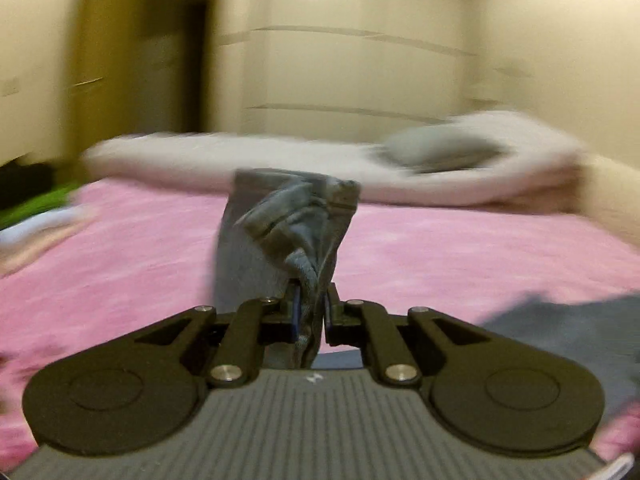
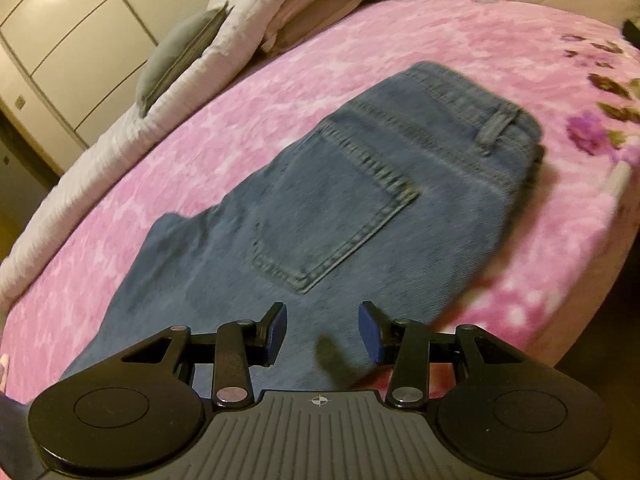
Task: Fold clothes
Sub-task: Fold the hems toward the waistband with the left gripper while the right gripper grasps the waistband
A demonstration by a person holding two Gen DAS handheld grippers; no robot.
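Observation:
A pair of blue jeans [image 2: 360, 200] lies flat on the pink bedspread [image 2: 280, 80], back pocket up, waistband toward the far right. My right gripper [image 2: 323, 328] is open and empty, just above the jeans near the seat. My left gripper [image 1: 311, 312] is shut on a bunched end of the jeans [image 1: 288, 232], which stands up in front of it above the pink bedspread [image 1: 460, 248]. More denim [image 1: 568, 332] lies at the right of the left wrist view. That view is blurred.
A folded white duvet [image 2: 248, 12] with a grey pillow [image 2: 176, 52] lies along the bed's far edge; they also show in the left wrist view [image 1: 440, 152]. White wardrobe doors [image 2: 68, 36] stand behind. Green and dark items [image 1: 36, 196] sit at the left.

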